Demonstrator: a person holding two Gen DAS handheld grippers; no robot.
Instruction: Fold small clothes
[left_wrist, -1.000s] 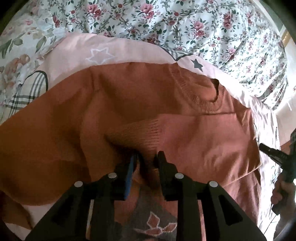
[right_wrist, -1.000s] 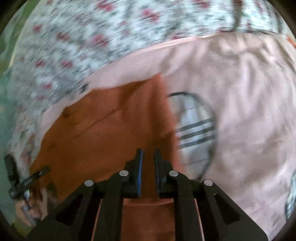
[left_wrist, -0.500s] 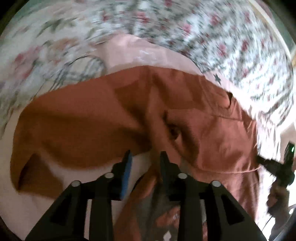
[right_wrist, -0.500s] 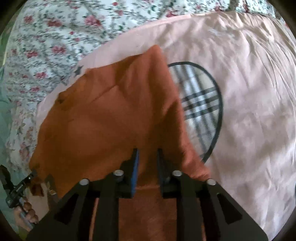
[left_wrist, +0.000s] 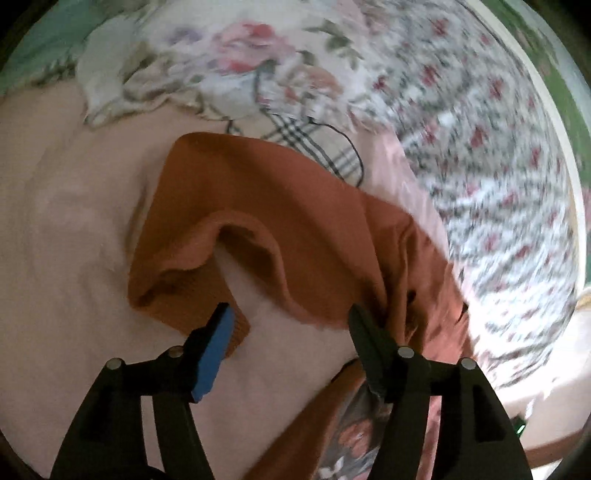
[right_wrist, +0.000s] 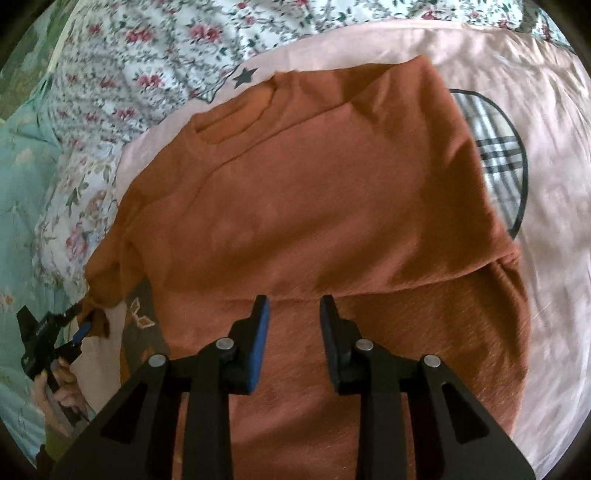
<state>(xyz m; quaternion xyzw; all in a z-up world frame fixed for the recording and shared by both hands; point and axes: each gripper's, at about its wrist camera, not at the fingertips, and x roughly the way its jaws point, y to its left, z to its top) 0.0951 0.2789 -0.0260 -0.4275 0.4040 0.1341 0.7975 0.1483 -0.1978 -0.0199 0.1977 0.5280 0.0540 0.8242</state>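
Observation:
A rust-orange knit sweater (right_wrist: 317, 199) lies spread on a pink sheet (right_wrist: 554, 110), neck hole toward the far left, one side folded over the body. My right gripper (right_wrist: 291, 314) is open and empty just above the sweater's lower part. In the left wrist view a loose sleeve of the sweater (left_wrist: 236, 206) lies crumpled on the pink sheet (left_wrist: 62, 221). My left gripper (left_wrist: 288, 317) is open wide over the sleeve's cuff, holding nothing. The left gripper also shows in the right wrist view (right_wrist: 74, 325), beside the sweater's left sleeve end.
A floral bedcover (right_wrist: 147, 48) lies beyond the pink sheet. A plaid oval print (right_wrist: 495, 147) shows on the sheet at the sweater's right edge. A grey patterned patch (right_wrist: 140, 317) peeks out under the sweater's left side. A floral pillow (left_wrist: 229, 59) lies at the back.
Both grippers have opened and let go of the sweater. The left gripper swung left toward the loose sleeve. The sweater's right side now lies folded over the body.

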